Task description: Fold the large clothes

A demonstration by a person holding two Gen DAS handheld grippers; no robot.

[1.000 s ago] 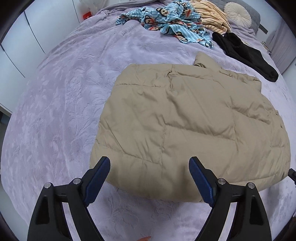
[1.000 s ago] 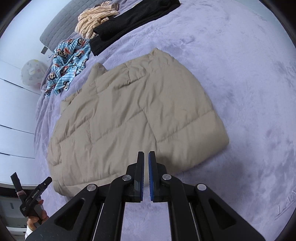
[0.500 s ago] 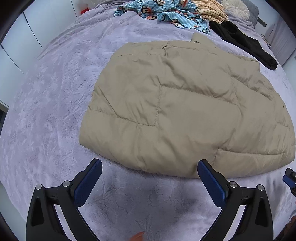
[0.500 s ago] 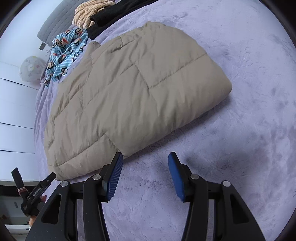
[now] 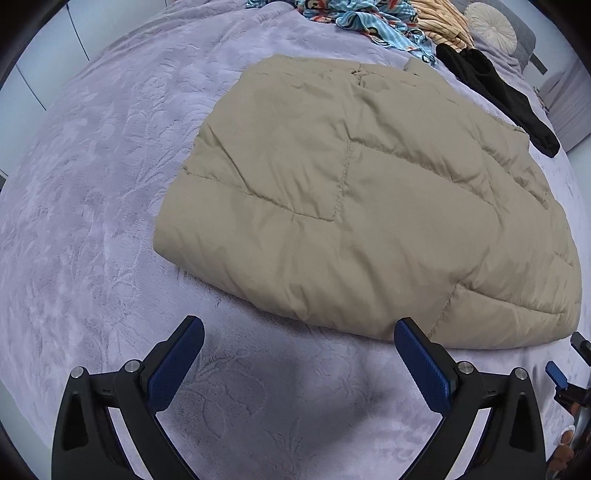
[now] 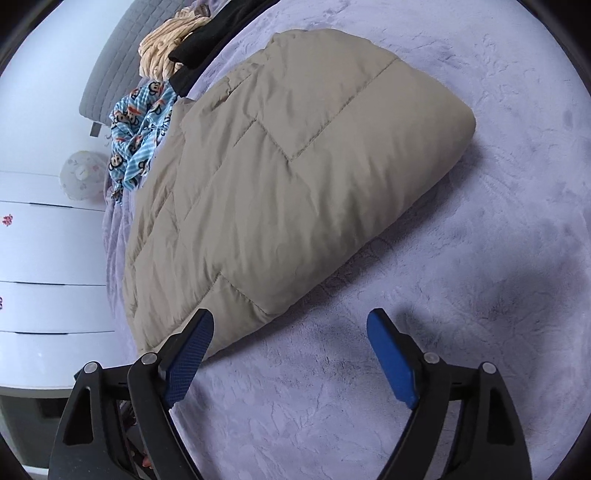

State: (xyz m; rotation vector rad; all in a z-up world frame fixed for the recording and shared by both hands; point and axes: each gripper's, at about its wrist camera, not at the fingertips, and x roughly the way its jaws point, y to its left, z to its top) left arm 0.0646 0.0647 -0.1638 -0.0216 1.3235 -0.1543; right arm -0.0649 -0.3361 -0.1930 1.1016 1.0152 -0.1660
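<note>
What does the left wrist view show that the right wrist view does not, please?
Only the left wrist view shows the round tufted cushion and the right gripper's tip at its edge. Only the right wrist view shows the white drawer fronts and the grey quilted headboard. Both show the beige quilted jacket on the lilac bedspread, the monkey-print garment, the black garment, and their own open gripper.

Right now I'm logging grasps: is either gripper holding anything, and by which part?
Nothing is held. The left gripper and right gripper are both open, short of the jacket.
</note>
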